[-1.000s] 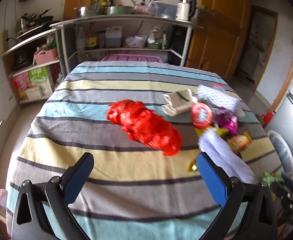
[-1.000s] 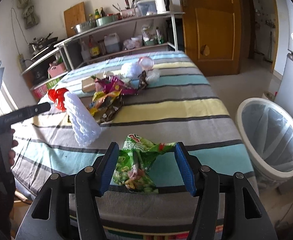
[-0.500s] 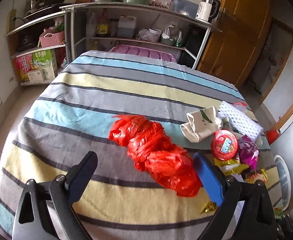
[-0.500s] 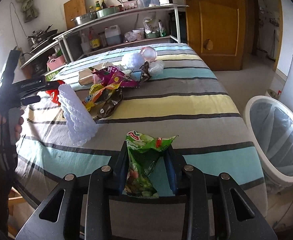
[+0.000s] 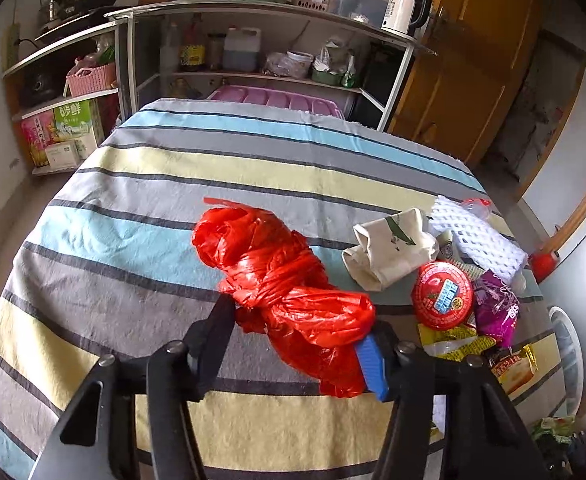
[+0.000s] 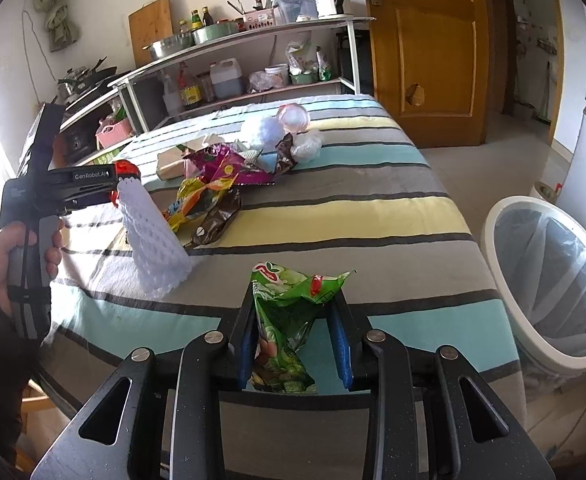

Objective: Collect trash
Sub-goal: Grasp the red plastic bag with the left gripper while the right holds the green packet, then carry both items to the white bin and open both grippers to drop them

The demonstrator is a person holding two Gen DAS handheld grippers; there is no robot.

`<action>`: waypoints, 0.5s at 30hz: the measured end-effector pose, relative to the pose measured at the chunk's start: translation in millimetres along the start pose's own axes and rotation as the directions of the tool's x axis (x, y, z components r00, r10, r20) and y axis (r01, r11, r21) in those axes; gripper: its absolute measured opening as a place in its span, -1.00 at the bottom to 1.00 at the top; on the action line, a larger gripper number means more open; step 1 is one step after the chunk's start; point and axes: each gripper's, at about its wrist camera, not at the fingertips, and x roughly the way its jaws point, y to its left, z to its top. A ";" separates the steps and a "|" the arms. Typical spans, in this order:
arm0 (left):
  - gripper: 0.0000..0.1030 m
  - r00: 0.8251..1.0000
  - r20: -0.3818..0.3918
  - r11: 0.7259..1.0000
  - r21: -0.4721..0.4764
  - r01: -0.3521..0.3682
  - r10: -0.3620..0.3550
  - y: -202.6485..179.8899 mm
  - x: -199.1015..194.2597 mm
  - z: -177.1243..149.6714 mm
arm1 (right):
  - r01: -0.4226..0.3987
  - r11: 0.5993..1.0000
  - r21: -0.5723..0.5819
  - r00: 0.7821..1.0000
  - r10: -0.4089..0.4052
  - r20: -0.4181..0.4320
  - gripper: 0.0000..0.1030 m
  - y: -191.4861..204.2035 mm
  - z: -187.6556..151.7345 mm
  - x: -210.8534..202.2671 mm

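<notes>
Left gripper (image 5: 299, 334), seen from its own wrist camera: we find its two fingers closed against the near end of a crumpled red plastic bag (image 5: 281, 276), the left finger (image 5: 213, 336) pressing one flank and the blue pad of the right finger (image 5: 371, 362) the other, so that the bag is gripped while the rest of it lies on the striped tablecloth (image 5: 133, 240). To the right of the bag we note a folded beige paper bag (image 5: 391, 250), a white foam net (image 5: 473, 232), a round red lid (image 5: 443, 296) and a purple wrapper (image 5: 497, 312), all crowded together near the table's right edge. Behind the table stands a metal shelf rack (image 5: 253, 12) carrying pans, bottles and a white kettle (image 5: 403, 10). Turning to the right wrist view, we see the right gripper (image 6: 295, 340) clenched on a green snack packet (image 6: 289, 320), whose crumpled top rises between the blue pads at the near edge of the table. Further left, a second foam net (image 6: 153, 236) stands near the left gripper, whose handle is held in the person's hand (image 6: 13, 256). Beyond lies a heap of coloured wrappers (image 6: 217, 184). Beside the table, on the floor at right, we see a white trash bin (image 6: 549, 280) with a clear liner.
</notes>
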 end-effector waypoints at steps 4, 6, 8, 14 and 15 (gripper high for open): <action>0.14 0.998 0.050 0.998 0.053 -0.027 0.024 -9.9 -15.7 -1.0 | -0.004 1.000 0.017 1.000 0.004 0.014 -0.37 -4.6 0.5 -3.0; 0.14 0.997 0.070 0.996 0.081 -0.021 0.016 -15.5 -24.2 -0.3 | -0.006 1.000 0.028 1.000 0.005 0.026 -0.37 -7.8 1.8 -6.5; 0.14 0.996 0.085 0.996 0.093 -0.002 -0.006 -21.6 -33.7 2.0 | -0.006 0.999 0.035 0.999 0.005 0.041 -0.37 -10.6 4.2 -9.9; 0.14 0.988 0.126 0.982 0.179 0.062 -0.085 -54.2 -63.1 7.2 | 0.007 0.997 0.074 0.995 -0.014 0.094 -0.37 -27.4 13.3 -26.3; 0.14 0.987 0.129 0.978 0.193 0.074 -0.100 -60.1 -66.6 7.8 | 0.014 0.997 0.081 0.994 -0.023 0.104 -0.37 -31.1 15.0 -29.8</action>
